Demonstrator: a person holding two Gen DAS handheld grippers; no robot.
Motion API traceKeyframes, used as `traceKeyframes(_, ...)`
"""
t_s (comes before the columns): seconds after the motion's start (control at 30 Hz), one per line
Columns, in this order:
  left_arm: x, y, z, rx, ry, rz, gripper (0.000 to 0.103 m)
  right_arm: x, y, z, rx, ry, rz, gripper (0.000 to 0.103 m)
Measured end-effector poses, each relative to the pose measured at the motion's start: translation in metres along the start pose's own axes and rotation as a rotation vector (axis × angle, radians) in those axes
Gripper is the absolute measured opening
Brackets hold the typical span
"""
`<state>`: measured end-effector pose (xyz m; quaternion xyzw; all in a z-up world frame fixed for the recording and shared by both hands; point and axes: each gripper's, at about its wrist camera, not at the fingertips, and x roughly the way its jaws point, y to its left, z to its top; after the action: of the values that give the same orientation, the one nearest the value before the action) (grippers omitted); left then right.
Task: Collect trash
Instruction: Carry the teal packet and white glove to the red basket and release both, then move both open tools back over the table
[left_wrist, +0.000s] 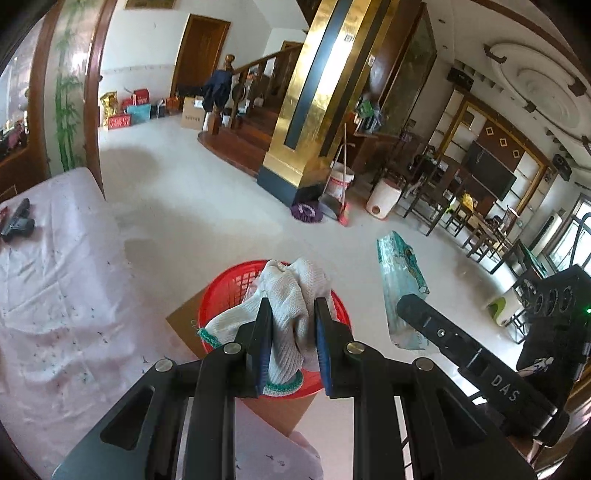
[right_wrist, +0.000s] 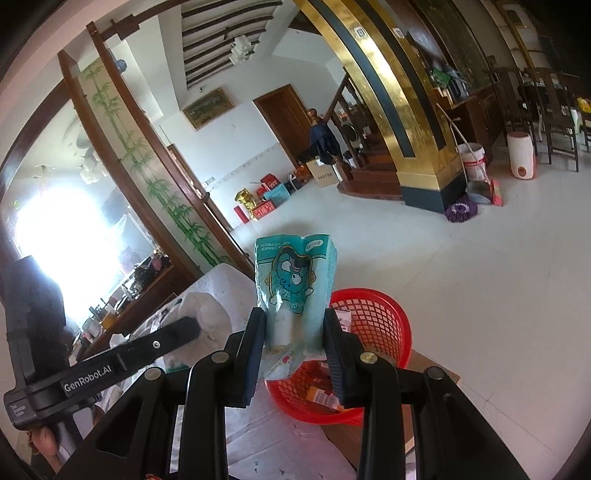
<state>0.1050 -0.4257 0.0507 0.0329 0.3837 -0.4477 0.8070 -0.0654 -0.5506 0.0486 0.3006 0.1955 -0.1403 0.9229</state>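
Note:
My left gripper (left_wrist: 292, 314) is shut on a crumpled white knit glove (left_wrist: 291, 295) with a green cuff, held right over the red mesh basket (left_wrist: 231, 280). In the right wrist view my right gripper (right_wrist: 295, 325) is shut on a teal snack bag (right_wrist: 295, 273) with a cartoon face, upright and just left of the red mesh basket (right_wrist: 384, 321), which holds several wrappers. The teal bag (left_wrist: 400, 280) and the right gripper's finger (left_wrist: 436, 328) also show at the right of the left wrist view.
The basket sits on a brown cardboard sheet (left_wrist: 184, 325) at the edge of a table with a pale floral cloth (left_wrist: 55, 295). A black object (left_wrist: 16, 221) lies far left on it. Pale tiled floor (left_wrist: 221, 206), a gold pillar (left_wrist: 314, 110), a broom and buckets lie beyond.

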Motion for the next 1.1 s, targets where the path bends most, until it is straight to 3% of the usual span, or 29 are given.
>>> traceKeyframes(0.13, 0.02, 0.006, -0.002, -0.011, 0.038, 0.01, 0.021, 0.013, -0.005, 0.0, 0.009, 0.019, -0.005, 0.034)
traceKeyframes(0.2, 0.031, 0.009, -0.004, -0.006, 0.062, 0.0, 0.028, 0.02, -0.007, 0.001, 0.013, 0.023, -0.01, 0.038)
traceKeyframes(0.3, 0.044, 0.014, -0.008, -0.009, 0.09, 0.019, 0.043, 0.035, -0.02, -0.001, 0.054, 0.046, -0.007, 0.055)
traceKeyframes(0.33, 0.046, 0.017, -0.011, -0.016, 0.097, 0.024, 0.044, 0.037, -0.024, -0.004, 0.072, 0.051, -0.004, 0.063)
traceKeyframes(0.5, 0.027, 0.023, -0.017, -0.02, 0.08, 0.023, 0.048, 0.026, -0.028, -0.008, 0.095, 0.03, 0.012, 0.063)
traceKeyframes(0.53, 0.017, 0.023, -0.019, -0.012, 0.064, 0.035, 0.049, 0.021, -0.025, -0.008, 0.09, 0.027, 0.02, 0.063)
traceKeyframes(0.6, -0.009, 0.028, -0.024, -0.016, 0.025, 0.057, 0.064, 0.011, -0.018, -0.009, 0.075, 0.015, 0.028, 0.063)
traceKeyframes(0.67, -0.042, 0.034, -0.032, -0.031, -0.026, 0.079, 0.072, 0.003, -0.009, -0.012, 0.06, 0.007, 0.049, 0.065)
traceKeyframes(0.77, -0.096, 0.045, -0.05, -0.039, -0.086, 0.151, 0.074, -0.01, 0.013, -0.017, 0.024, -0.004, 0.095, 0.074)
traceKeyframes(1.1, -0.255, 0.098, -0.113, -0.103, -0.242, 0.487, 0.08, -0.033, 0.117, -0.047, -0.166, 0.007, 0.276, 0.089)
